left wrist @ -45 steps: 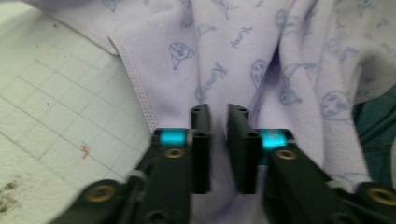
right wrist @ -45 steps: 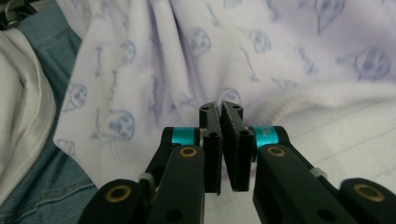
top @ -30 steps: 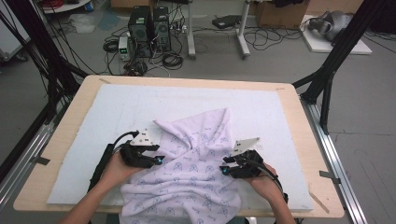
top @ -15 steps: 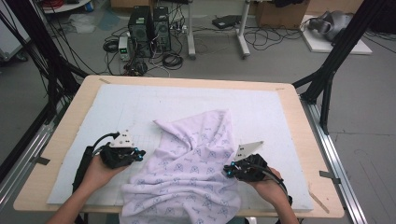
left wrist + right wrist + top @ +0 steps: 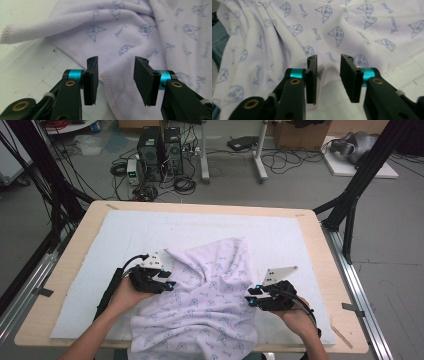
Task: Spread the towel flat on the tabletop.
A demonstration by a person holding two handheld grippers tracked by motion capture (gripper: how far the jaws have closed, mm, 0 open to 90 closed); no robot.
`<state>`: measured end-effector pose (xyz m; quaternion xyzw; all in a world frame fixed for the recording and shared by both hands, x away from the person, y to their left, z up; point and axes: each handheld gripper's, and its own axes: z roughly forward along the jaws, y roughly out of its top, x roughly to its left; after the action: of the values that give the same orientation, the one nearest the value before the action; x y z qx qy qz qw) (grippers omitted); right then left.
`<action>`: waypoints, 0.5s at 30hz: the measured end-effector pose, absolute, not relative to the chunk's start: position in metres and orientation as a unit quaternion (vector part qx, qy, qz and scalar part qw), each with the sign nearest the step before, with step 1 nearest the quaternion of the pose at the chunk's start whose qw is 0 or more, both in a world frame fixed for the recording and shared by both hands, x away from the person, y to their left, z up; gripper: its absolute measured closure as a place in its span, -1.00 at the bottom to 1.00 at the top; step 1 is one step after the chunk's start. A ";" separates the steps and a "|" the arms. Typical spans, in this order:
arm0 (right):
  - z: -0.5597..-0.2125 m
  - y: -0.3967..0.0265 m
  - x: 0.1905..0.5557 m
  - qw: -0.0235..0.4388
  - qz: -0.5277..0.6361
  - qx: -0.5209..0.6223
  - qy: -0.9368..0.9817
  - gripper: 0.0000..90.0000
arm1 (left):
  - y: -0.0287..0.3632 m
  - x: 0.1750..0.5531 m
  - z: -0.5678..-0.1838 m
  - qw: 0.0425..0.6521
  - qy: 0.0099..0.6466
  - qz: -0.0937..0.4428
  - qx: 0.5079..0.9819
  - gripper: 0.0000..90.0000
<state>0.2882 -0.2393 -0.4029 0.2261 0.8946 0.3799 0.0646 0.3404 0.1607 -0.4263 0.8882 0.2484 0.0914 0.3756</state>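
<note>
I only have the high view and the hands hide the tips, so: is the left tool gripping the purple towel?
Observer: No. The left tool has just been opening; the stitched hem of the towel lies in the gap between its jaws, unpinched.
Operator: And the right tool?
Observer: It has just been opening too; a raised fold stands between its jaws, pads clear of it.
Operator: What's under it?
Observer: A white mat with faint grid lines.
</note>
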 end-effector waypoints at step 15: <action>-0.420 -0.222 0.291 0.023 0.348 0.210 0.913 0.94 | 0.202 0.321 -0.403 0.372 0.261 0.137 0.880 0.83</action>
<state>0.2910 -0.2224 -0.4202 0.2097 0.9134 0.3481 0.0230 0.3210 0.2022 -0.4034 0.8802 0.2607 0.1365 0.3723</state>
